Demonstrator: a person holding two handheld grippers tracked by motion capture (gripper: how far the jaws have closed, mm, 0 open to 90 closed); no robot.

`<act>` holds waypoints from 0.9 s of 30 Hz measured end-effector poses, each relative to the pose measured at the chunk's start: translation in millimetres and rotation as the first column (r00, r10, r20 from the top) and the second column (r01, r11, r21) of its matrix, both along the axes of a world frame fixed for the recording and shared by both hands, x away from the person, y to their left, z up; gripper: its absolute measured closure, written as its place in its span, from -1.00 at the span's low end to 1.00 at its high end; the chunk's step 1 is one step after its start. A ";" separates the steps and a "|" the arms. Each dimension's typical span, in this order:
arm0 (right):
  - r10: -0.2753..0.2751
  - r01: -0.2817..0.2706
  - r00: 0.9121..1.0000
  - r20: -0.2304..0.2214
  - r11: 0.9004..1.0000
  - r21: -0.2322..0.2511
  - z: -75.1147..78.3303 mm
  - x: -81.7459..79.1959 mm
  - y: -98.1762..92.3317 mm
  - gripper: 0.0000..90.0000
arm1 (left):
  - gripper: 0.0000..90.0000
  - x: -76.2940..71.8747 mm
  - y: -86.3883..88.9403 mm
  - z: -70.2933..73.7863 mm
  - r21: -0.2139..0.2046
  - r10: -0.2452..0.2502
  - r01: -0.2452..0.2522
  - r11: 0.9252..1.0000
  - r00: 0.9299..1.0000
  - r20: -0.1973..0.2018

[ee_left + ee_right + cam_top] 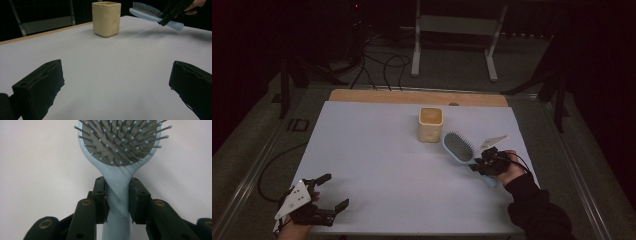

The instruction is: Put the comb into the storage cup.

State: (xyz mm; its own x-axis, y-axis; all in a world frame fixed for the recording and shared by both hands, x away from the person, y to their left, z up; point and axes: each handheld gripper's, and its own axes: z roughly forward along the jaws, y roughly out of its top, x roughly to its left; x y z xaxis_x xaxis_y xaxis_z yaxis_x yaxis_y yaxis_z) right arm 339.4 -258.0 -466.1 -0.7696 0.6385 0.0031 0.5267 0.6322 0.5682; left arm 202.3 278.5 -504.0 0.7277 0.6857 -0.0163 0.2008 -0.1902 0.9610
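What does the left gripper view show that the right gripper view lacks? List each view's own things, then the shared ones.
Left gripper view alone: the tan cup standing upright on the table, the wooden table edge behind it, the open left gripper with nothing between its jaws, and the whole hairbrush lifted off the table.

Right gripper view alone: the right gripper closed on the hairbrush handle just below the head, and the bristles up close.

Shared: the light blue hairbrush and the white table surface.
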 end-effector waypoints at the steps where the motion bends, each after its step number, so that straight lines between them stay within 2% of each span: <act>1: -0.008 0.008 1.000 0.010 1.000 0.008 1.4 -0.1 1.8 0.56 | -1.00 0.1 0.1 0.0 0.000 0.001 -0.001 1.000 1.000 -0.001; 7: -0.024 0.022 0.999 0.041 0.999 0.036 9.3 1.4 12.2 0.56 | -1.00 0.3 -0.1 -0.2 -0.001 0.000 0.000 1.000 1.000 -0.002; 17: -0.021 0.014 0.995 0.101 0.997 0.070 21.4 2.3 26.1 0.56 | -1.00 0.1 0.4 -0.2 -0.001 -0.002 0.002 1.000 1.000 -0.002; 27: -0.042 0.022 0.986 0.163 0.993 0.119 36.1 9.3 43.1 0.56 | -1.00 -0.2 0.6 -0.1 0.001 -0.003 0.003 1.000 1.000 -0.002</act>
